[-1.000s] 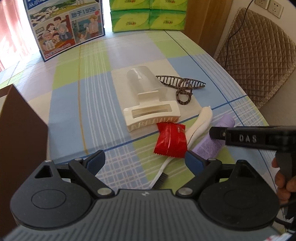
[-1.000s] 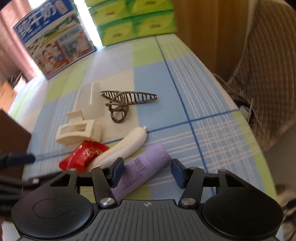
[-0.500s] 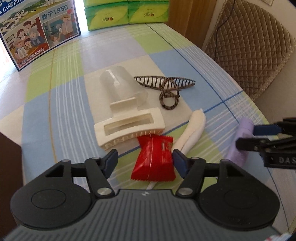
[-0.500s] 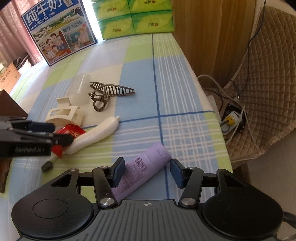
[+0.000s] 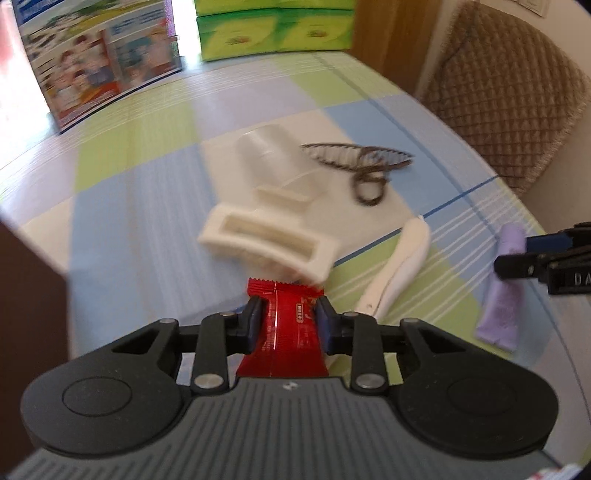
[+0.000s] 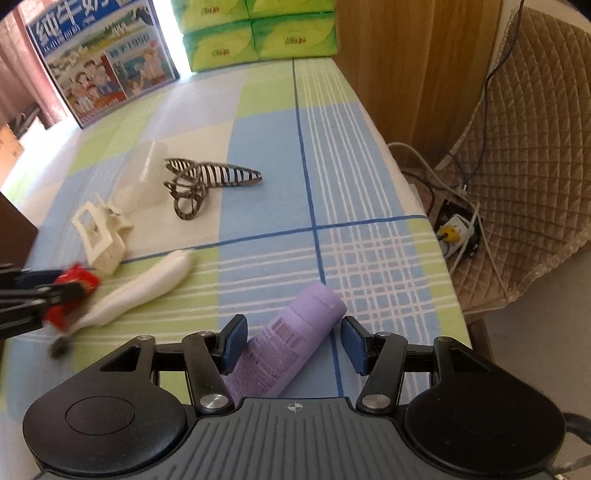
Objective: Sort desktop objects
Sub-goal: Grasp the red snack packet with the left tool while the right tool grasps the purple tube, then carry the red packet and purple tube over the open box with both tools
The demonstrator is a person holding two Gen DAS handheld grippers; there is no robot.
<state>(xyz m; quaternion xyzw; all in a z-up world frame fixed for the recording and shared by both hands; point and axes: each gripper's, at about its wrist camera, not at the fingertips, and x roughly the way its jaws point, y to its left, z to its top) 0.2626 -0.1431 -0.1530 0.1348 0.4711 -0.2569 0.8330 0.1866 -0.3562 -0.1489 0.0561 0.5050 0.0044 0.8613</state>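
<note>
Two grippers w/ dark blue pads work over a table (image 6: 258,129) covered in a blue, green and white plaid cloth. Left gripper (image 5: 289,320), bottom centre of the left wrist view: jaws closing, pads already pinching a red snack packet (image 5: 284,343) from both sides. Packet's crimped top edge sits just below a cream hair claw clip (image 5: 266,243), mid frame. Clear plastic cup (image 5: 273,158) lies on its side just above the clip; a striped brown hair clip (image 5: 362,162) is to the cup's right. White brush handle (image 5: 402,266) runs diagonally, right of the packet.

Right gripper (image 6: 293,341), bottom centre of the right wrist view: jaws spread partway, straddling the upper end of a purple tube (image 6: 291,347) that lies on the cloth. Gap shows between right pad and tube; left pad very near it, contact unclear. In the left wrist view the tube lies at right edge, lower right.

Upper left of both frames: illustrated carton (image 6: 103,62) standing on table. Top centre: green tissue packs (image 6: 258,33). Right side: quilted brown cushion (image 6: 524,155); below it, off the table, a power strip w/ cables (image 6: 458,229).
</note>
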